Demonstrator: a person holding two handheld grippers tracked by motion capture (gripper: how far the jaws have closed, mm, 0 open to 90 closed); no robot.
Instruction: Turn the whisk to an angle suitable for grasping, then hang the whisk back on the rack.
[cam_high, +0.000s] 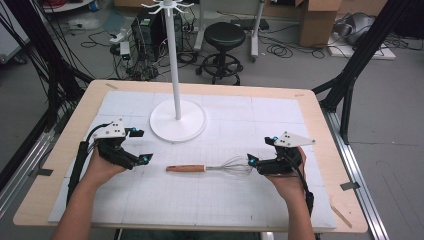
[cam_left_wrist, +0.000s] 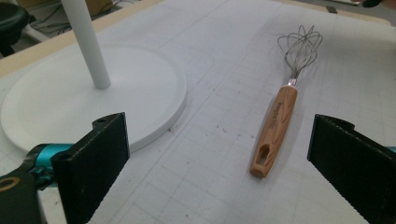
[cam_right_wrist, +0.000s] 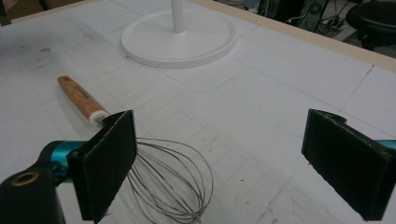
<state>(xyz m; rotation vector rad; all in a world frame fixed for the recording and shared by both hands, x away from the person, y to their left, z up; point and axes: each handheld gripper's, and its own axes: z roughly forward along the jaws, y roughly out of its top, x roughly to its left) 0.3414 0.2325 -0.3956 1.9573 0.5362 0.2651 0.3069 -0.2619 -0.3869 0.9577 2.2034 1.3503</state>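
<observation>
A wire whisk with a wooden handle (cam_high: 209, 168) lies flat on the white gridded mat (cam_high: 200, 200) that covers the bench (cam_high: 60, 150), a little nearer the person than the middle. In the high view its handle points toward the left hand-held gripper (cam_high: 139, 145) and its wire head toward the right hand-held gripper (cam_high: 260, 150).

The left hand-held gripper has its jaws spread wide with nothing between them; it is near the handle's end but clear of it. In the left gripper view the whisk (cam_left_wrist: 279, 113) lies on the mat ahead, between the two black jaws and beyond them, with the hanging slot in the handle's near end showing.

The right hand-held gripper also stands wide apart and grips nothing. In the right gripper view the wire head (cam_right_wrist: 168, 182) lies just beside and partly behind one jaw; whether they touch cannot be told.

Farther back on the mat stands a white stand (cam_high: 178, 120), a round base with an upright pole, well apart from the whisk.
</observation>
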